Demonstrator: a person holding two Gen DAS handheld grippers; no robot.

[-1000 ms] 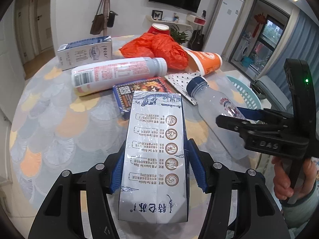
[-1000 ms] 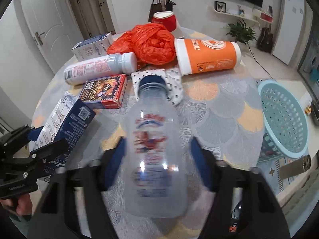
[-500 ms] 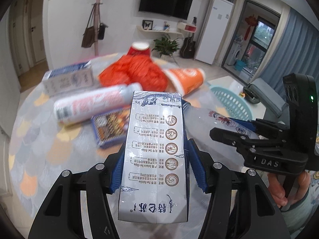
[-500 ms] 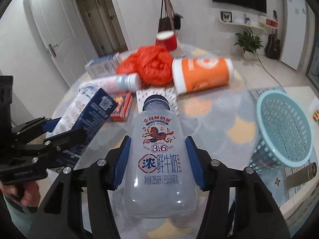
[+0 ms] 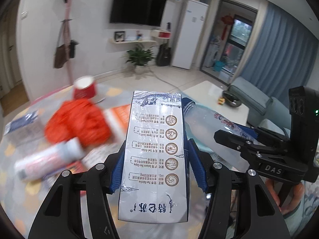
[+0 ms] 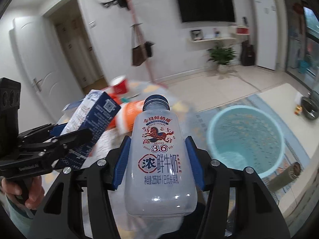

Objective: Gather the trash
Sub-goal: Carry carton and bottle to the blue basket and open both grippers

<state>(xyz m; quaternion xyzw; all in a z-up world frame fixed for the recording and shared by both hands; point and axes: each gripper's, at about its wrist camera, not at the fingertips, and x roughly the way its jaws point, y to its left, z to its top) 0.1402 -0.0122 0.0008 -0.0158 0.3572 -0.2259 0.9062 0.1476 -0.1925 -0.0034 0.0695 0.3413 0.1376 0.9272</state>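
Since a second ago both my loads have come up off the worktop (image 5: 24,179) and swung toward the room; the carton and bottle that lay low among the litter now ride high, and the remaining trash has dropped away beneath me, blurred.

Nearest, my left gripper (image 5: 155,169) has its jaws clamped on the milk carton (image 5: 154,159), blue pads pressed flat against its long sides; my right gripper (image 6: 158,159) has its jaws clenched on the clear milk bottle (image 6: 159,159), cap pointing away from me; both grips look square, so I judge no regrasp is needed before the drop.

The step in hand, as I read it, is carrying both to the teal basket (image 6: 277,139), which stands on the floor to my right, below the worktop's edge; I should bring the bottle over the rim first, keep it level, and let go only once it is well inside, since it will likely bounce or roll; the carton should wait its turn, because the two grippers are near each other and could knock together.

Farther off, the orange bag (image 5: 77,123), white bottle (image 5: 49,161) and red cup (image 5: 84,88) remain on the worktop; beyond lies open floor, with roomy passage rightward.
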